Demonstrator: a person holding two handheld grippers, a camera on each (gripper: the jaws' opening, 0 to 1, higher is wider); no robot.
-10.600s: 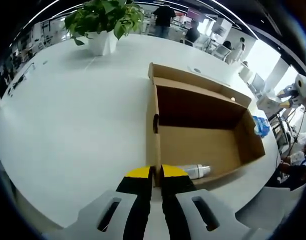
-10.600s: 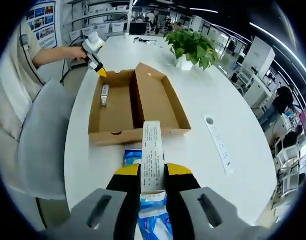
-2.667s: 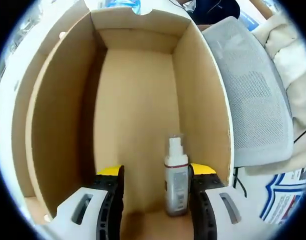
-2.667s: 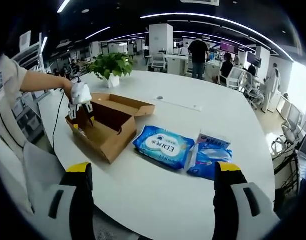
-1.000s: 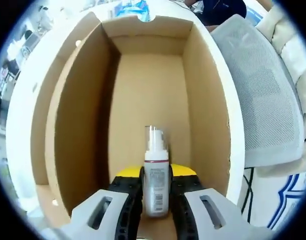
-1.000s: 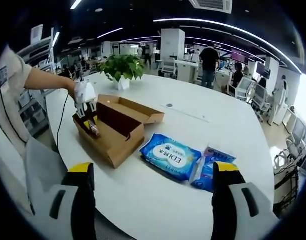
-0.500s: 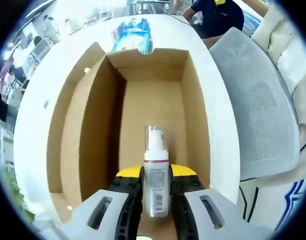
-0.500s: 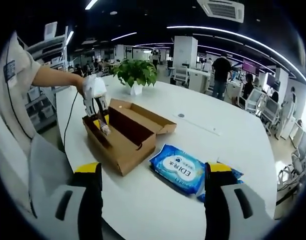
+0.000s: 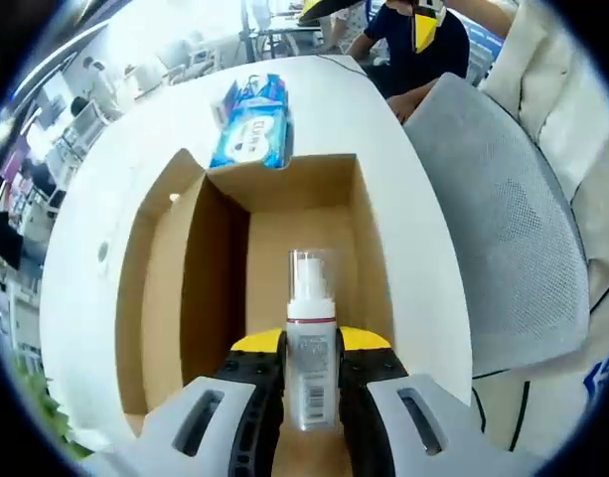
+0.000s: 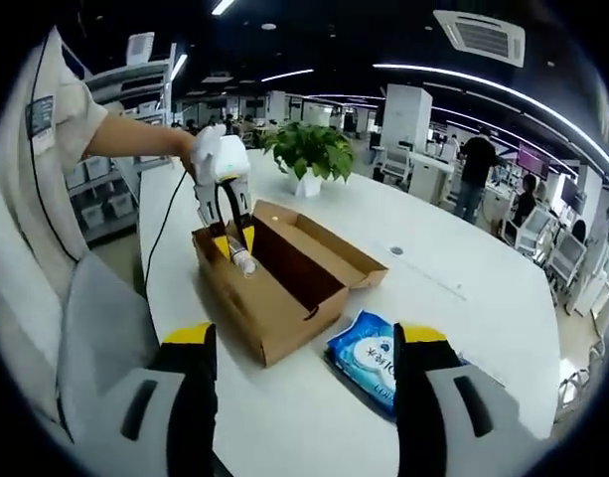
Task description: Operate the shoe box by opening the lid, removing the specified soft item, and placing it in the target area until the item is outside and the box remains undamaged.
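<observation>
Open-plan office behind a round white surface [image 10: 463, 298], where a brown cardboard shoe box [image 9: 284, 238] sits with its lid folded open. Left gripper [image 9: 312, 348] has its fingers closed on a small white pump bottle [image 9: 311, 343], held above the box's end, apparently mid-removal. Right gripper [image 10: 304, 343] hangs wide open and empty, likely on standby near the blue wipes packet [image 10: 369, 363] lying beside the box.
</observation>
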